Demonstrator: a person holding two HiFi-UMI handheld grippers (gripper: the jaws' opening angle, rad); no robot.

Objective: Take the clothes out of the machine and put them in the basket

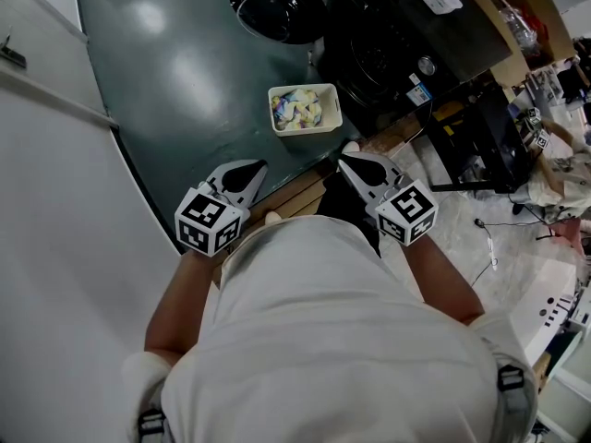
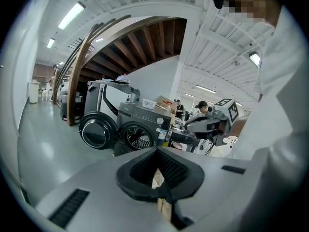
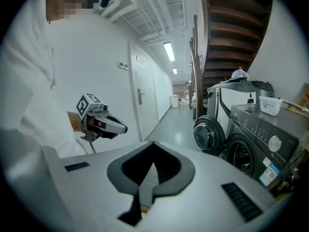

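**Ana:** How many things do you see?

**Ben:** You hold 2 grippers, the left gripper [image 1: 251, 170] and the right gripper [image 1: 351, 162]. There is 1 white basket [image 1: 334, 109] with a heap of bright clothes [image 1: 297, 109] in it. There is 1 dark machine [image 1: 388, 35], and its 1 round door [image 1: 277, 7] is swung open.

**Ana:** Where is the basket?

**Ben:** It is on the floor, far from your grippers. It sits just in front of the machine, near the door.

**Ana:** Is there room to move?

**Ben:** Yes. The green floor [image 1: 185, 81] is wide on the left, up to the white wall [image 1: 55, 201]. On the right, cables [image 1: 489, 247] lie on the floor.

**Ana:** How do you hold the grippers?

**Ben:** Close to your body, side by side but apart. They point away and a bit down, tips leaning toward each other. Both have their jaws pressed together with nothing in them.
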